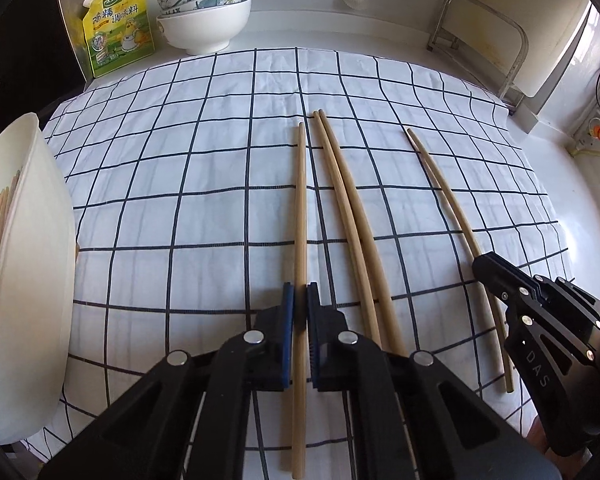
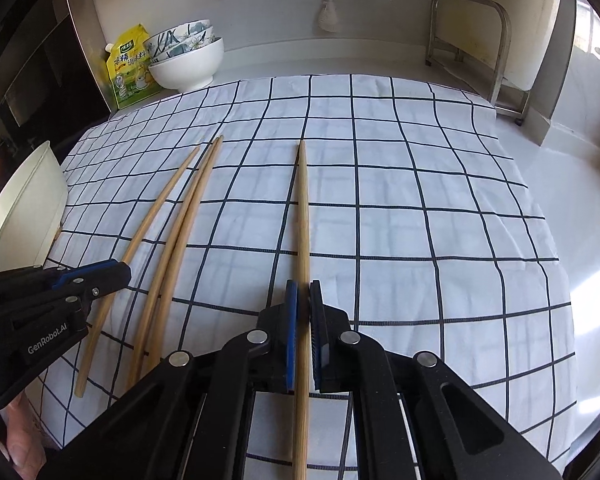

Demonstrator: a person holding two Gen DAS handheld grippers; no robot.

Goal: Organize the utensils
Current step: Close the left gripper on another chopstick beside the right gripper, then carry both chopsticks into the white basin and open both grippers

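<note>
A white table carries a white cloth gridded in dark lines (creased), with stacked bowls and a yellow pouch by the back wall. Four chopsticks lie on it: the left tool pinches the leftmost chopstick, the right tool pinches the rightmost chopstick, and a touching pair rests between.

Black left gripper and right gripper: blue-padded jaws, silver rivets, white lettering.

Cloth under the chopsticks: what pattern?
White cloth with a dark grid of thin lines; clearest in the right wrist view.
</note>
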